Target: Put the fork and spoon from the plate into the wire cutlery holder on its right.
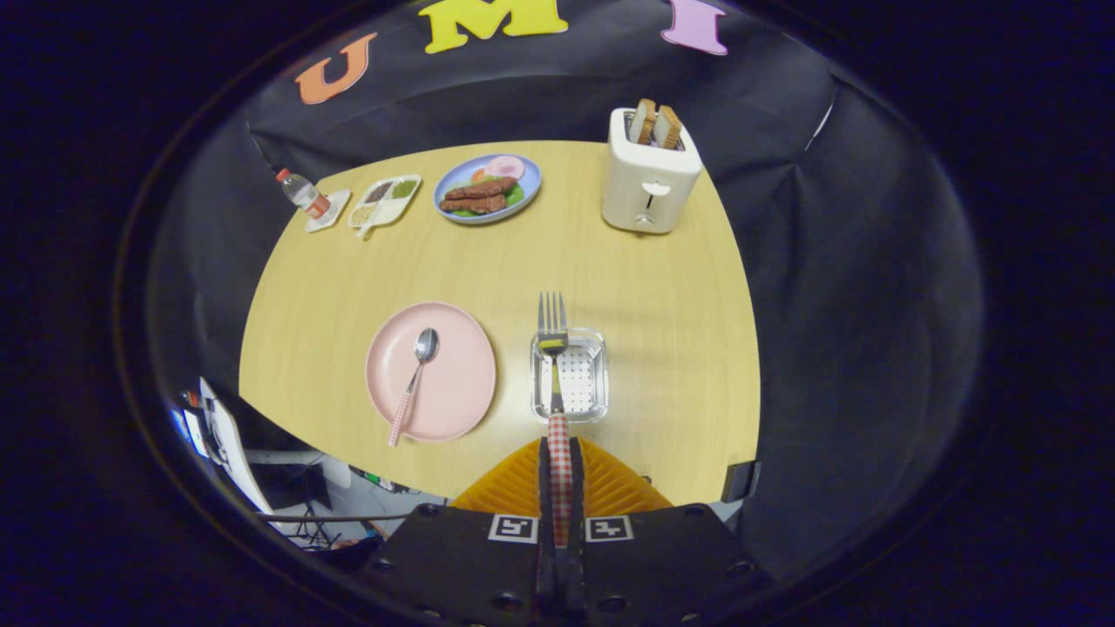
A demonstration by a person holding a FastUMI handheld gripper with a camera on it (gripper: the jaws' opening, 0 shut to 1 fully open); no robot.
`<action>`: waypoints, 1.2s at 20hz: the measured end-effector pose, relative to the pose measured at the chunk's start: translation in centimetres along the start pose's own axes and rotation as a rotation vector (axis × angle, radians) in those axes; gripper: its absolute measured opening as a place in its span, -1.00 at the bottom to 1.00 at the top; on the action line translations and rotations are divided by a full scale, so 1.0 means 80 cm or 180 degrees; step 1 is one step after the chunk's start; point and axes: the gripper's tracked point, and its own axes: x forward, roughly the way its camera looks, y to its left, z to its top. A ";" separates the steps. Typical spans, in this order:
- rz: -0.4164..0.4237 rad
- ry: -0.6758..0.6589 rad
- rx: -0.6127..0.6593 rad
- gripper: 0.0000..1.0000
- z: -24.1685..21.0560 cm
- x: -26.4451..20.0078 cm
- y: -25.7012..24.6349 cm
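Note:
My gripper [558, 446] is shut on the red-checked handle of the fork [552, 348]. The fork points forward from the fingers, its tines reaching past the far rim of the cutlery holder [591, 374], a small perforated container seen from above. The holder lies just ahead of the fingers on the wooden table [645, 287]. To its left sits the pink plate [457, 383]. The spoon [416, 370] lies on that plate, bowl away from me, its checked handle hanging over the near rim.
At the table's far side stand a white toaster [649, 174] with two bread slices, a blue plate of food [488, 187], a divided tray [384, 200] and a small bottle [301, 192]. Black cloth surrounds the table.

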 end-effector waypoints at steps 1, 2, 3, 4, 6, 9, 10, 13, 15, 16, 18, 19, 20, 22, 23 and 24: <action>0.0028 0.0131 0.0016 -0.90 -0.008 0.002 -0.004; 0.0073 0.0268 0.0071 -0.90 -0.015 0.007 -0.006; 0.0106 0.0405 0.0118 -0.90 -0.021 0.012 -0.008; 0.0122 0.0528 0.0167 -0.90 -0.026 0.017 -0.011; 0.0117 0.0727 0.0240 -0.90 -0.030 0.026 -0.016; 0.0146 0.1000 0.0356 -0.90 -0.030 0.038 -0.018; 0.0155 0.1050 0.0360 -0.90 -0.026 0.043 -0.018; 0.0141 0.1213 0.0442 -0.90 -0.018 0.054 -0.021; 0.0172 0.1295 0.0497 -0.90 -0.015 0.059 -0.018; 0.0195 0.1333 0.0505 -0.90 -0.013 0.063 -0.017; 0.0223 0.1364 0.0526 -0.87 -0.010 0.068 -0.016; 0.0216 0.1374 0.0540 -0.85 -0.007 0.071 -0.015; 0.0211 0.1357 0.0549 -0.79 -0.003 0.073 -0.016; 0.0255 0.1240 0.0573 -0.64 0.009 0.075 -0.015; 0.0264 0.1168 0.0592 -0.52 0.016 0.072 -0.015; 0.0266 0.1065 0.0602 -0.39 0.023 0.072 -0.017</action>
